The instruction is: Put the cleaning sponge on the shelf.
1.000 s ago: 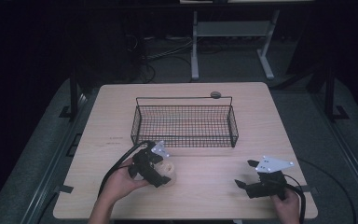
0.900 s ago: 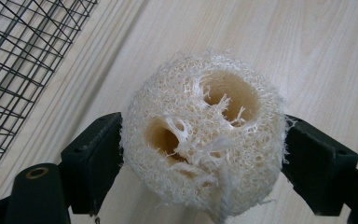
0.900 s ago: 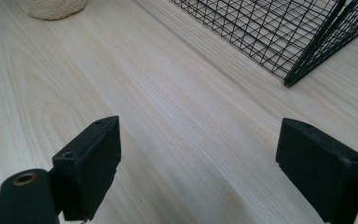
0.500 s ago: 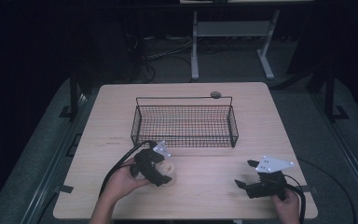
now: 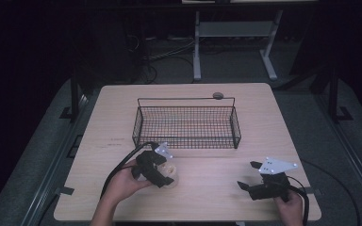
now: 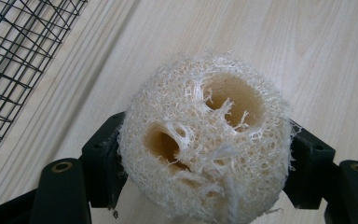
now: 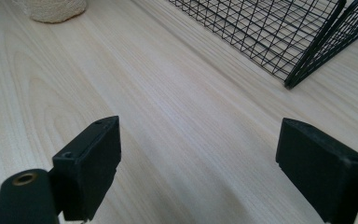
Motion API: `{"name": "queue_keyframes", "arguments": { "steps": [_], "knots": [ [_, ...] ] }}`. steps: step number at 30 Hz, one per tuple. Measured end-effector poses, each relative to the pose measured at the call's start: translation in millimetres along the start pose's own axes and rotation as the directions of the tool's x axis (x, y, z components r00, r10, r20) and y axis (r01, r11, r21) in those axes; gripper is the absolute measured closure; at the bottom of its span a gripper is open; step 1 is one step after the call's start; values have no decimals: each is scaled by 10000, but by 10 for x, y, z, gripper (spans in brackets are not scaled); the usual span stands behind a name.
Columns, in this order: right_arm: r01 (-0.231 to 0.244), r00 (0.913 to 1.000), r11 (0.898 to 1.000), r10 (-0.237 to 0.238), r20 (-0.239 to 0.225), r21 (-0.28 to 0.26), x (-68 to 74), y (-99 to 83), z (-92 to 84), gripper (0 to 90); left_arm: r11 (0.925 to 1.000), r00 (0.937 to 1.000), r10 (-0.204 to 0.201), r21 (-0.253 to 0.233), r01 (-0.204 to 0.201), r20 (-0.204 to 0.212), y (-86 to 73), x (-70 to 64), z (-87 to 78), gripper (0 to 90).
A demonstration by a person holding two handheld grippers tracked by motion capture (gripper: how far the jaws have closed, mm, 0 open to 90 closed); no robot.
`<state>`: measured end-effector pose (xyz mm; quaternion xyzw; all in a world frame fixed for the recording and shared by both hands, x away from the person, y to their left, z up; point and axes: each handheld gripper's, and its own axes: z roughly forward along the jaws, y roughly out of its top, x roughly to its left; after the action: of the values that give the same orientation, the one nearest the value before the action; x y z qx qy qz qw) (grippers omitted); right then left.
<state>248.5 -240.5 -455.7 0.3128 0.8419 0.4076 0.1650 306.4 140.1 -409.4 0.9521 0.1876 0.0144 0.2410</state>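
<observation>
Wood-grain table (image 5: 122, 113), light, rounded corners. Black wire basket (image 5: 186, 123) sits mid-table toward the far side, rectangular, open top, nothing visible inside. Small dark round disc (image 5: 218, 95) on the table just behind the basket's far right corner.

Left gripper (image 5: 162, 172) at front left, near the basket's front left corner, held by the left hand (image 5: 122, 181), cable trailing back over the wrist. Its jaws are clamped on a loofah (image 6: 205, 144), one pad pressing each side. Right gripper (image 5: 247, 176) at front right, well apart from the left one, held low over bare table by the right hand (image 5: 290, 207); jaws spread wide, nothing between them.

Loofah: pale cream, roundish cross-cut chunk, coarse fibrous mesh, frayed strands at the rim, two deep tan holes through the face. In the high view it's a light lump (image 5: 168, 170) at the left gripper tip, on or just above the table, can't tell which. Right gripper view catches its edge (image 7: 51, 10) at top left, resting by the tabletop.
</observation>
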Motion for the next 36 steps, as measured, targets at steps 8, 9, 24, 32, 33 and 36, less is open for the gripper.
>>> {"name": "queue_keyframes", "arguments": {
  "steps": [8,9,24,32,33,36],
  "knots": [
    [1,10000,10000,-1,30,-5,-1,1,-1,134,9998,9999,-127,-175,127,1,-5,21,-43,275],
    [-8,10000,10000,8,37,-16,-2,2,-3,134,9998,9999,-125,-172,125,1,-2,24,-51,276],
    [-93,10000,9999,93,-35,-87,-5,-2,-9,135,9990,10000,32,-438,-33,-42,139,68,-225,275],
    [-146,9999,9999,146,-60,-89,-7,-2,-3,134,9991,9999,115,-408,-113,45,237,110,-313,275],
    [-113,9999,9999,113,-57,-88,-10,-3,-3,134,9990,9999,71,-450,-67,79,246,117,-328,275],
    [-139,9999,9998,138,-32,-166,-11,-2,-6,135,9992,9999,116,-394,-114,32,283,131,-380,275]
  ]
}}
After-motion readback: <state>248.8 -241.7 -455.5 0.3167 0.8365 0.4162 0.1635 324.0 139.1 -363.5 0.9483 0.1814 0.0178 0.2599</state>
